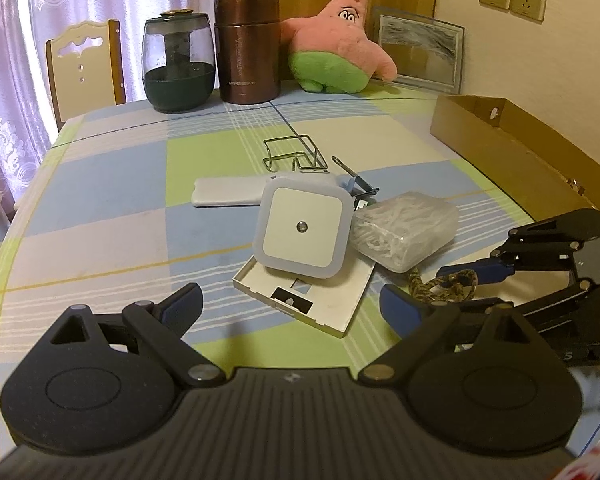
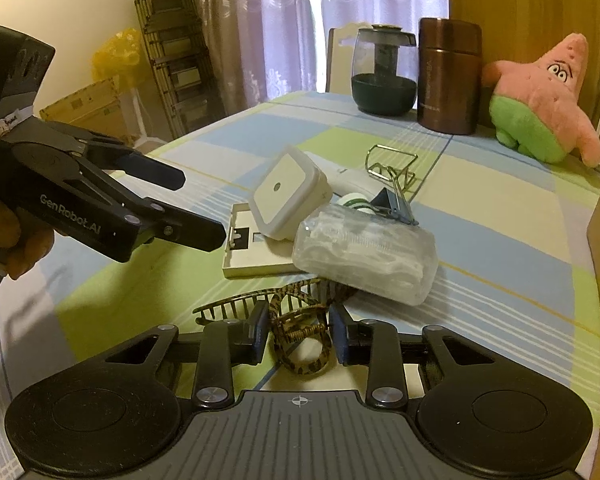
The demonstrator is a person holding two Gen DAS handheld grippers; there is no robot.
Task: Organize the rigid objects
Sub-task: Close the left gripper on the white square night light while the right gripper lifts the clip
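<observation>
My right gripper (image 2: 299, 336) is shut on a leopard-print hair claw (image 2: 260, 300), which lies on the tablecloth just in front of the pile. The left wrist view shows the same claw (image 1: 454, 282) between the right gripper's blue fingers (image 1: 476, 270). The pile holds a square white night light (image 1: 300, 228) leaning on a white cover plate (image 1: 340, 304), a clear box of white picks (image 1: 404, 236), a binder clip (image 1: 362, 190), a white remote (image 1: 228, 196) and a wire holder (image 1: 292, 156). My left gripper (image 1: 290, 306) hovers open before the plate with nothing between its fingers.
An open cardboard box (image 1: 500, 132) stands along the table's right edge. At the back are a dark glass teapot (image 1: 178, 68), a brown flask (image 1: 247, 48), a pink plush star (image 1: 340, 44) and a framed picture (image 1: 420, 52). A chair (image 1: 86, 68) stands behind the table.
</observation>
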